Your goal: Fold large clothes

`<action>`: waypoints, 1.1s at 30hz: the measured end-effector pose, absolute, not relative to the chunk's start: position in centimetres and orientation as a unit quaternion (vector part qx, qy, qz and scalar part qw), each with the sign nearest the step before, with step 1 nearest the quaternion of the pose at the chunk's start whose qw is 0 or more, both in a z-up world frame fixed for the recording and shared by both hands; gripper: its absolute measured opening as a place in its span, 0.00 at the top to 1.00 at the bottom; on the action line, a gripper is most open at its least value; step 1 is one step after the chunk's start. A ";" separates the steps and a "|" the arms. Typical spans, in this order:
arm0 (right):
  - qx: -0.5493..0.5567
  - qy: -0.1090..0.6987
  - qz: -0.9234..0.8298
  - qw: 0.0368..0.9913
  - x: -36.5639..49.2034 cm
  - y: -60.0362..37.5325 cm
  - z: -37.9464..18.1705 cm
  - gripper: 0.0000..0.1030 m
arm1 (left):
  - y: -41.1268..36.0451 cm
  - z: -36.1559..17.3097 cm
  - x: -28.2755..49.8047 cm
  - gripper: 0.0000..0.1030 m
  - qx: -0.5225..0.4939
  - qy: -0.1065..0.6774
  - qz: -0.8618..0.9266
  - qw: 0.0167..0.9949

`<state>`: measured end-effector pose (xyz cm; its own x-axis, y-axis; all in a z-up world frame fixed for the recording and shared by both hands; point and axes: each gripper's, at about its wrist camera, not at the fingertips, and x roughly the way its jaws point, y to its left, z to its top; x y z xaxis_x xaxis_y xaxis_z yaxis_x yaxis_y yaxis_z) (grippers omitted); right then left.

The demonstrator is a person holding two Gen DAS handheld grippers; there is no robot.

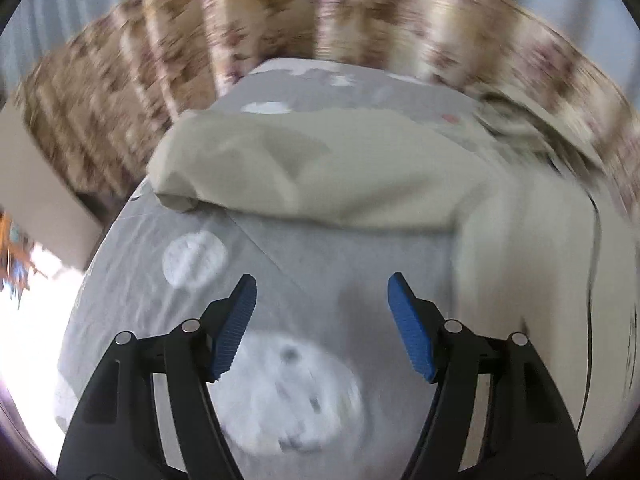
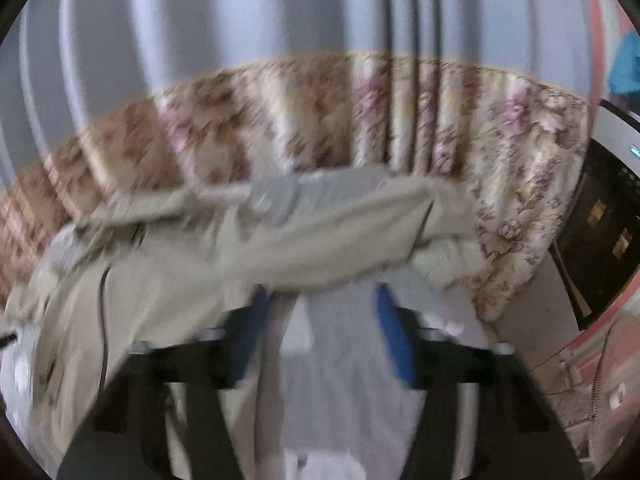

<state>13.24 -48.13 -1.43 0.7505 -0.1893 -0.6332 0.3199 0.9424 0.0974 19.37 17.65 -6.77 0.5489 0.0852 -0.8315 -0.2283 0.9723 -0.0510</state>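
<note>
Beige cloth, a large garment [image 1: 360, 176], lying crumpled across a grey bedsheet [image 1: 304, 256] printed with pale round shapes. Seen from the left wrist: folded over on itself ahead of the left gripper [image 1: 322, 284], one bunched end at left, the rest spreading off to the right edge of the bed. Left gripper's blue pads [image 1: 236, 328] standing well apart, nothing between them, only bare sheet below. Seen from the right wrist, heavily blurred: same garment [image 2: 280, 240] stretched as a long band across the frame, its lower edge just above the right gripper [image 2: 320, 292]. Right gripper's blue pads [image 2: 394, 336] also parted, with grey sheet showing in the gap; no cloth pinched. Behind the bed, a floral curtain [image 2: 360, 120] in brown and pink, hanging in folds.
</note>
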 end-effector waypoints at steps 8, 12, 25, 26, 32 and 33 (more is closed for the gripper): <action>0.086 0.345 -0.186 0.916 16.7 -50.8 -3.3 0.41 | 27.6 -9.3 25.6 0.28 -0.241 0.478 0.161 0.829; 0.108 0.361 -0.187 0.907 17.0 -52.1 -5.2 0.41 | 30.3 -11.2 28.4 0.40 -0.306 0.482 0.157 0.806; 0.153 0.372 -0.235 0.885 17.2 -56.7 -7.3 0.38 | 29.7 -3.2 28.5 0.31 -0.179 0.414 0.244 0.858; 0.163 0.373 -0.233 0.883 17.1 -57.1 -7.5 0.38 | 30.2 -4.1 28.4 0.31 -0.193 0.423 0.242 0.852; 0.256 0.348 -0.233 0.871 16.4 -60.6 -8.3 0.38 | 31.1 -8.0 28.3 0.26 -0.276 0.457 0.221 0.816; 0.278 0.342 -0.228 0.868 16.5 -61.2 -8.4 0.38 | 30.8 -8.2 28.8 0.25 -0.282 0.460 0.214 0.814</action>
<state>16.50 -61.20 -8.38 0.6619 -0.2050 -0.7210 0.5854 0.7421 0.3265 28.84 30.81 -8.22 0.4850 0.0898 -0.8699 -0.6082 0.7494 -0.2617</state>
